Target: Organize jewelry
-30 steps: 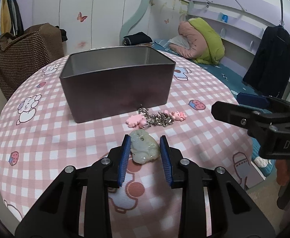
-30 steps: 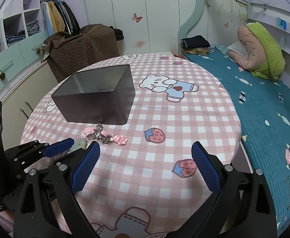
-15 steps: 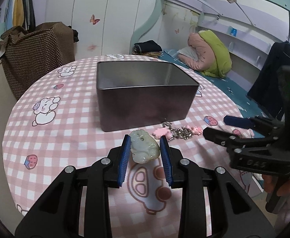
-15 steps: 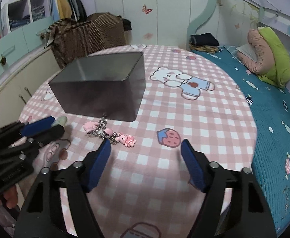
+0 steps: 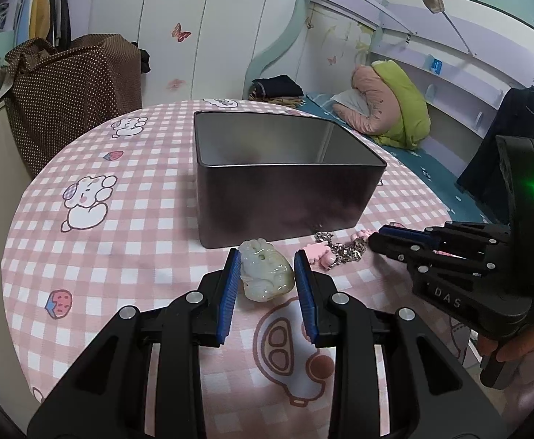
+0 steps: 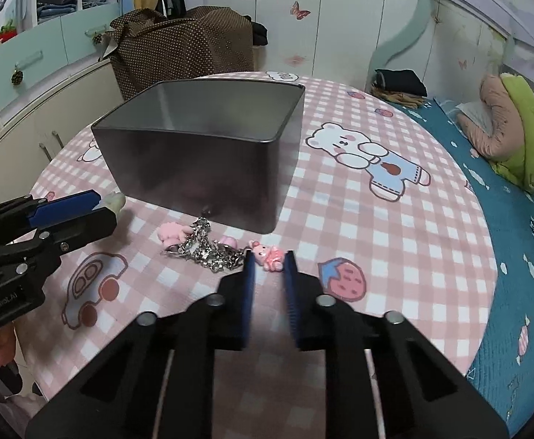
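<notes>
Left gripper (image 5: 267, 274) pinches a pale green jade pendant (image 5: 265, 273) between its blue pads, the carved stone sitting just above the pink checked tablecloth (image 5: 120, 241) near the front of the round table. Right gripper (image 6: 269, 269) has its jaws drawn nearly together; the pink pig charm (image 6: 269, 254) lies at the fingertips, and whether the pads press on it cannot be told from the wrist view. That charm is at the right end of a silver chain (image 6: 208, 248), which lies heaped on the cloth with another pink charm (image 6: 171, 232) at its left end. In the left wrist view the right gripper's black fingers reach in from the right toward this chain, and a person's hand (image 5: 515, 344) grips its handle at the right edge. Just beyond the chain and the pendant stands an open grey metal tin (image 5: 288, 197), rectangular, its inside bare as far as can be seen. Farther back, a brown dotted bag (image 5: 73, 98) stands to the left beyond the table, and a bed with a teal sheet (image 6: 515, 219) runs along the right
</notes>
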A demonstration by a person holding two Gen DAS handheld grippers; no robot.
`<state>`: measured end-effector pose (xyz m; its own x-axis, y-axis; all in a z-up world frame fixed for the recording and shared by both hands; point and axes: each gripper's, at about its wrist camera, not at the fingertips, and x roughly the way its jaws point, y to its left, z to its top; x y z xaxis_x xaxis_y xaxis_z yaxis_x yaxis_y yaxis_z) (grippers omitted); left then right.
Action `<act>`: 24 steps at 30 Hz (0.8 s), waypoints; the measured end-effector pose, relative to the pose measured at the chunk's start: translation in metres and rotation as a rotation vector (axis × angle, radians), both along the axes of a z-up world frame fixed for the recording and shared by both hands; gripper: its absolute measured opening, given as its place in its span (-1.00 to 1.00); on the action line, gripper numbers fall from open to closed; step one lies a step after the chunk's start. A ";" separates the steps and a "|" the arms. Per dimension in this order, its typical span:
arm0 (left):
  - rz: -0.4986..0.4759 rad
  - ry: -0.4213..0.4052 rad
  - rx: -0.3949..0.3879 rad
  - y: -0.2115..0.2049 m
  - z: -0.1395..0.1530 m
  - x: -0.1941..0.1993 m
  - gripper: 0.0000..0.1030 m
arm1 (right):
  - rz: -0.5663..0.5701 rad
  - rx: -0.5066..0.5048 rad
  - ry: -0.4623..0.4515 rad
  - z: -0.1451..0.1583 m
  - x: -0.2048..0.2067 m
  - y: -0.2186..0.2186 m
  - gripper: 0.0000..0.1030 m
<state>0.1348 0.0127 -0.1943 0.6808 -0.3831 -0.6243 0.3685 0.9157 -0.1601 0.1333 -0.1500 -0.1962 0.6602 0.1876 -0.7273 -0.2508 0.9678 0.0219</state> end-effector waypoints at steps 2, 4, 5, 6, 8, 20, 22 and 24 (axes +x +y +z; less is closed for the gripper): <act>0.000 0.000 -0.004 0.000 0.001 0.001 -0.41 | -0.004 0.022 0.008 0.000 0.001 -0.002 -0.82; -0.001 -0.003 -0.006 0.001 0.001 0.001 -0.41 | -0.006 0.027 0.012 0.002 0.002 -0.003 -0.82; -0.001 -0.004 -0.005 0.001 0.002 0.002 -0.41 | -0.012 0.024 0.011 0.002 0.002 -0.004 -0.82; -0.001 -0.005 -0.005 0.001 0.002 0.002 -0.41 | -0.027 0.033 0.012 0.003 0.003 -0.006 -0.80; 0.001 -0.002 -0.008 0.001 0.003 0.003 -0.41 | -0.018 0.039 0.015 0.004 0.004 -0.007 -0.72; 0.012 0.007 -0.007 0.004 0.000 0.004 -0.41 | 0.041 -0.014 -0.005 0.000 0.015 0.005 -0.61; 0.015 0.008 -0.010 0.005 0.000 0.005 -0.41 | 0.055 -0.019 -0.003 0.001 0.017 0.008 -0.70; 0.020 0.009 -0.012 0.006 0.000 0.005 -0.41 | 0.060 -0.023 -0.005 0.000 0.016 0.008 -0.71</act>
<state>0.1402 0.0186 -0.1940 0.6828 -0.3775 -0.6255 0.3491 0.9207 -0.1746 0.1497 -0.1419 -0.1958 0.6516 0.2103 -0.7289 -0.3083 0.9513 -0.0012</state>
